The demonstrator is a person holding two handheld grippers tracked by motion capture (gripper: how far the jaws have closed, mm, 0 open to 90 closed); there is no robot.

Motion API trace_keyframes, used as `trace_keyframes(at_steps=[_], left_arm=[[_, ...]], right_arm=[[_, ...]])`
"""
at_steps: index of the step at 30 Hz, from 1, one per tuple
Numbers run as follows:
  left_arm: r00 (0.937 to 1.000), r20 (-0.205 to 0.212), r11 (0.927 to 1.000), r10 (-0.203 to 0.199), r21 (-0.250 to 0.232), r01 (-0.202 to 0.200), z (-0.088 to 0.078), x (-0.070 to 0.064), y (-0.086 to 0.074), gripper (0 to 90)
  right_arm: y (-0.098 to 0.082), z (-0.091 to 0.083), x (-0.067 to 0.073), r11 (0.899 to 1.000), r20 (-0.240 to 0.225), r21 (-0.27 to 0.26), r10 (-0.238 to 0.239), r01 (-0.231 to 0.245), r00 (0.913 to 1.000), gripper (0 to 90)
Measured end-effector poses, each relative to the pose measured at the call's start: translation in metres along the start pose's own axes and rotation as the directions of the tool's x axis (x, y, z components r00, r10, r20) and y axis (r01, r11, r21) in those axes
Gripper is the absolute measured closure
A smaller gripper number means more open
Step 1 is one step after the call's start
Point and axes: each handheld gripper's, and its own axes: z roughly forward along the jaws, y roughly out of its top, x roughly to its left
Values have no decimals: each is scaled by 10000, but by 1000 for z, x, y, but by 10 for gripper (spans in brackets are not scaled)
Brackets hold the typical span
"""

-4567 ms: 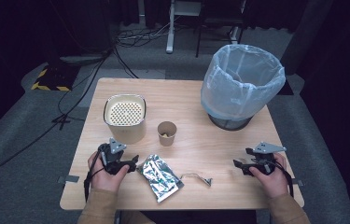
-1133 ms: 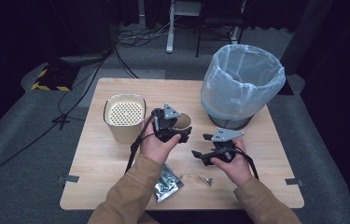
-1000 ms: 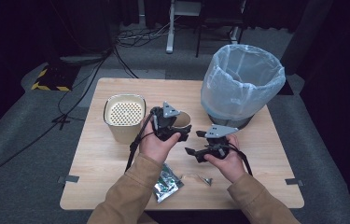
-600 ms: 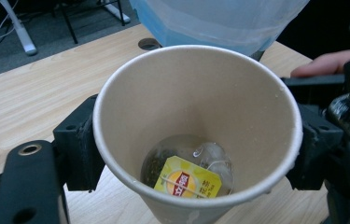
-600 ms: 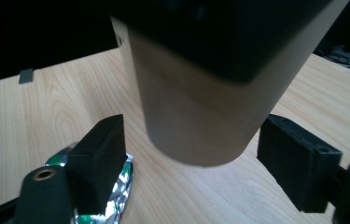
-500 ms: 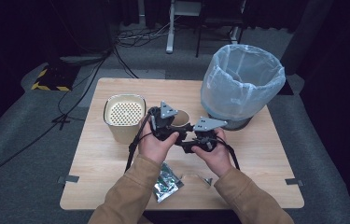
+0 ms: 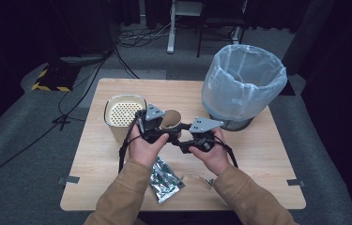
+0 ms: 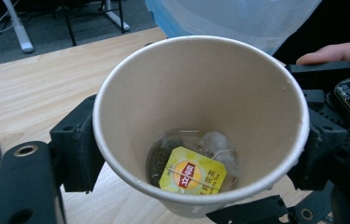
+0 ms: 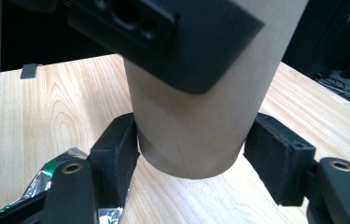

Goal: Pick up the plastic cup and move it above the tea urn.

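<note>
Left hand-held gripper (image 7: 164, 130) closed on the paper cup (image 8: 200, 126), 1 black pad pressed to each side of the wall just under the rim, as seen in the left gripper view. Right hand-held gripper (image 9: 191, 161) brought in from the other side, jaws just closing around the cup's base; in the right gripper view, left pad touching the tapered brown wall, right pad just beside it, contact there too close to call. Cup raised off the table (image 7: 117, 197), upright, over the middle of the table between the 2 hands in the high view. Inside the cup, a wet tea bag (image 8: 212, 144) on the bottom with its yellow paper tag (image 8: 192, 176) lying over it. Perforated cream canister (image 7: 123, 115) standing just to the left of the left hand (image 7: 143, 147). Plastic-lined waste bin (image 7: 242, 86) at the far right corner, near the cup but apart. Torn foil wrapper (image 7: 165, 180) lying flat at the near edge, below the wrists, with a small strip (image 7: 197, 177) just beside it under the right hand (image 7: 213, 154).
</note>
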Motion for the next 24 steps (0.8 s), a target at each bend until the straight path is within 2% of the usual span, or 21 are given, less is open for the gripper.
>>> trace_keyframes(at_steps=[5, 7, 8, 9, 10, 12, 13, 19, 24], left_arm=[[9983, -509, 9991, 288, -299, -303, -7, -4, 2, 179], [9942, -807, 9967, 705, -343, -734, -15, -4, 4, 171], [9921, -1035, 9954, 705, -581, -767, -18, -4, 4, 175], [9898, -1174, 9943, 810, -600, -885, -21, -4, 4, 180], [9866, -1310, 9930, 972, -535, -1050, -26, -2, 3, 181], [9853, -1427, 9934, 936, -531, -1021, -31, 0, -1, 182], [9817, -1529, 9920, 1138, -375, -1209, -35, 3, -5, 182], [9833, -1718, 9959, 609, -558, -715, -53, 18, -33, 196], [9715, -2290, 9973, 605, -273, -686, -73, 28, -64, 204]], right_arm=[[6, 0, -2, 9999, -2, 6, -121, 121, 9999, 374], [7, 0, -4, 9999, 121, 102, -100, 99, 9999, 376], [8, 0, -6, 9999, 205, 125, -111, 109, 9997, 376], [7, -1, -8, 9998, 268, 199, -40, 34, 9996, 376], [7, -1, -10, 9998, 290, 204, 57, -63, 9996, 376], [7, -3, -15, 9997, 372, 211, 122, -130, 9992, 376], [8, -3, -17, 9997, 449, 248, 69, -80, 9990, 375], [22, -5, -29, 9996, 705, 254, -157, 140, 9974, 376], [36, 1, -36, 9989, 711, 408, -246, 217, 9972, 376]])
